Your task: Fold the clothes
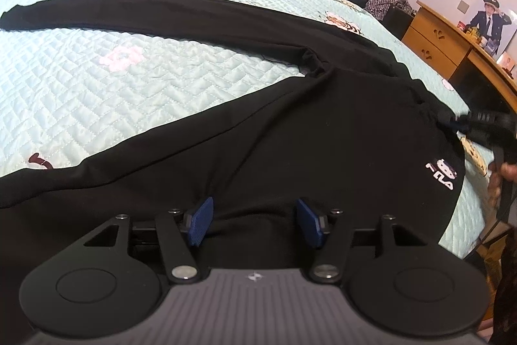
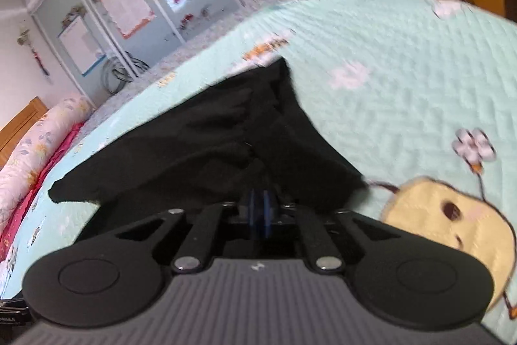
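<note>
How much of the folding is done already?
Hardly any. The black trousers lie spread on the bed, one leg stretched out long. The right tool is shut on the cloth, lifting an edge. The left tool hangs open above the trousers. All the folds are left.

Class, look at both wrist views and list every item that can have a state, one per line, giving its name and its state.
Black trousers: spread on the bed, legs apart, not yet folded.
Left hand-held gripper: open, over the trousers' waist end.
Right hand-held gripper: shut on the trousers' fabric.
Bedspread: laid flat under the trousers.
Desk drawers: closed.
</note>
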Tool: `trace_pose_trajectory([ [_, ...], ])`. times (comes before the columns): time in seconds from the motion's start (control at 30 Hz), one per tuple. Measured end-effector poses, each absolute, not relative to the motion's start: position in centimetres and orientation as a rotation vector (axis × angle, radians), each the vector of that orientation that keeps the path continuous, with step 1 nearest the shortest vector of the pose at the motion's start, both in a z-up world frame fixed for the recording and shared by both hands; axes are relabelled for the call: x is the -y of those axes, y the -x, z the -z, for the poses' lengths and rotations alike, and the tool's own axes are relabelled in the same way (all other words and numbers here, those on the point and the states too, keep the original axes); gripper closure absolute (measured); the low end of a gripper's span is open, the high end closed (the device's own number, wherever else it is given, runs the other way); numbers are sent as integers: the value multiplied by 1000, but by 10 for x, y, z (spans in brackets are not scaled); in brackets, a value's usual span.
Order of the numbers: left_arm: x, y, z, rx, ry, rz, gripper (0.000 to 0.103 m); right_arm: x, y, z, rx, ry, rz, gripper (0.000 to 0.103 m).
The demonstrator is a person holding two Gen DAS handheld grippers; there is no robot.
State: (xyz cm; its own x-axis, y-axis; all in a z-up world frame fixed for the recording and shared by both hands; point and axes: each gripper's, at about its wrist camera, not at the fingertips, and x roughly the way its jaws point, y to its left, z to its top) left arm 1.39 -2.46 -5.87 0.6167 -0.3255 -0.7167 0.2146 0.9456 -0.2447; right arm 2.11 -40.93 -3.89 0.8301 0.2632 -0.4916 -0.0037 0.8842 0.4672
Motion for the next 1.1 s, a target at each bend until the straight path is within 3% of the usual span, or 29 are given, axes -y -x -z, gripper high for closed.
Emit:
trace_pose_trajectory([
  [0.2,28,-14,59,-854,126,302,40,421,-44,44,-590,-541,-124,81],
  [0.3,24,-15,59,-855,147,312,40,435,-46,58,-636,-554,-69,103],
  [0.47,26,-16,59,-858,146,315,38,442,-26,52,-612,-597,-52,103],
  [0.6,33,-14,60,-846,113,316,33,438,-23,41,-553,-608,-70,81],
  [0.87,34,-13,61,-842,105,322,32,419,-67,52,-626,-638,-216,78],
  [0.9,34,-13,61,-842,105,324,32,422,-71,57,-654,-634,-170,83],
  [0.93,34,-13,61,-842,106,325,32,426,-74,62,-679,-626,-114,103],
  [1.07,33,-13,61,-841,109,331,32,435,-61,58,-652,-653,-42,103],
  [1.1,33,-13,61,-841,110,332,32,434,-57,54,-637,-643,-29,98],
])
